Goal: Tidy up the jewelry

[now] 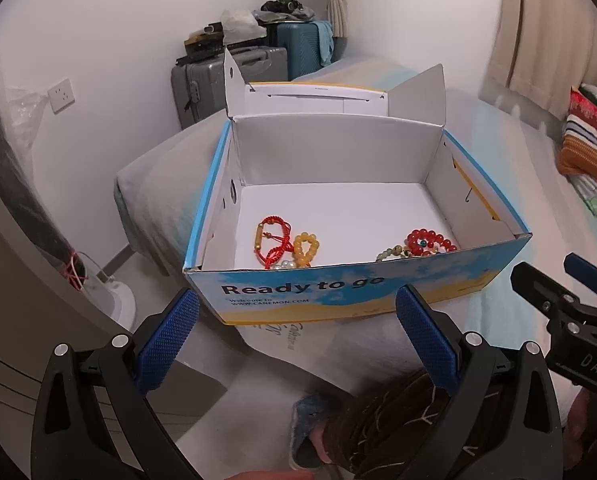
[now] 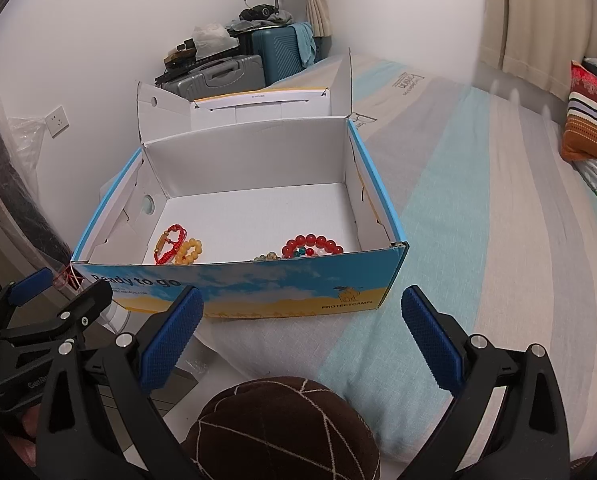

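Left gripper [image 1: 296, 336] wide open, holding nothing, just short of the box [image 1: 338, 292] front wall. Box sits lid-open on the bed [image 2: 478, 208]; inside along the front wall, left to right: red cord bracelet [image 1: 272, 242], yellow bead bracelet [image 1: 306, 249], greenish bead string [image 1: 390, 254], red bead bracelet [image 1: 430, 242]. Right gripper [image 2: 302, 336] also wide open, empty, near the box front.

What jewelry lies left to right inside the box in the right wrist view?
Red cord bracelet → yellow bead bracelet → greenish bead strand → red bead bracelet, all along the near wall of the box.
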